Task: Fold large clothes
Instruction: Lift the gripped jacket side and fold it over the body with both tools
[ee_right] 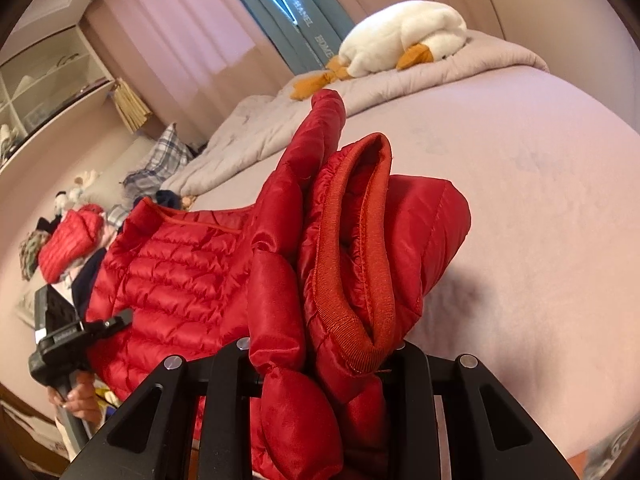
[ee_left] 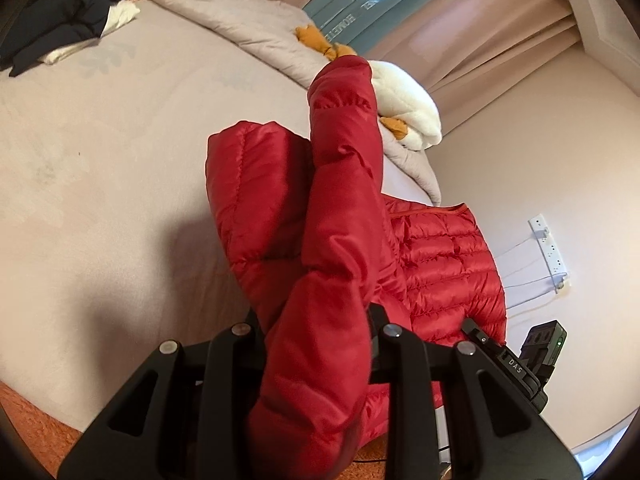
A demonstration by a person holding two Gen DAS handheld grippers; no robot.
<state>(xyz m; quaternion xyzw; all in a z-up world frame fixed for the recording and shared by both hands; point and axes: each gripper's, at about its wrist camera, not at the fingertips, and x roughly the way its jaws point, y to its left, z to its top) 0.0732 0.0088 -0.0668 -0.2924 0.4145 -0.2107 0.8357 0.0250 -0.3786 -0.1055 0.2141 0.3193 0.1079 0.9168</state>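
Note:
A red quilted puffer jacket [ee_left: 444, 264] lies partly on the pale bed [ee_left: 100, 168], with both ends raised off it. My left gripper [ee_left: 316, 332] is shut on a bunched fold of the red jacket, and the padded fabric stands up between its black fingers. In the right wrist view my right gripper [ee_right: 320, 352] is shut on the jacket [ee_right: 168, 264] near a ribbed orange-red cuff [ee_right: 360, 264]. The left gripper and a hand [ee_right: 78, 394] show at the left edge of that view. Fabric hides both sets of fingertips.
A white plush goose [ee_right: 404, 36] rests on a rumpled grey duvet [ee_right: 256, 120] at the head of the bed. Dark clothes [ee_left: 68, 12] are piled at the bed's far corner. A power strip [ee_left: 548, 248] hangs on the wall beside the bed. Shelves [ee_right: 44, 80] stand at left.

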